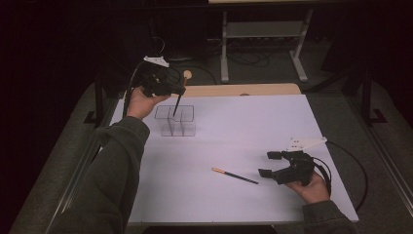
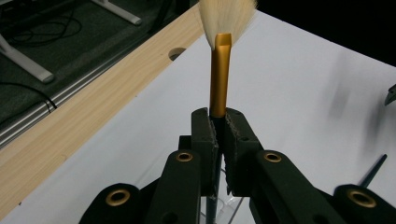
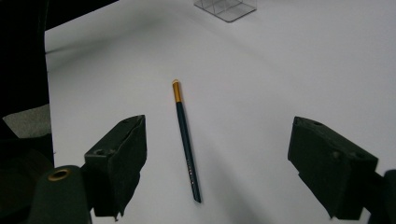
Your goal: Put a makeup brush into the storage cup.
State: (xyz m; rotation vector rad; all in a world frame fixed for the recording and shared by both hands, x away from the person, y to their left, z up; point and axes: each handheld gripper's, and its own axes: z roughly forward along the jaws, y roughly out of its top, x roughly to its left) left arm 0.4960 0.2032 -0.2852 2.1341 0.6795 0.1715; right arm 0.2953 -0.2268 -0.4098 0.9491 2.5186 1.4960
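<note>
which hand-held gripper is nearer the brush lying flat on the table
Right. The right hand-held gripper sits open just beside the lying brush, near its dark handle end. The left hand-held gripper is far off, above the clear organizer, shut on another brush.

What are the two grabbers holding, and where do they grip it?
The left gripper holds a makeup brush, jaws shut on its dark handle just below the gold band. The right gripper holds nothing; its jaws stand open over a second brush on the table.
</note>
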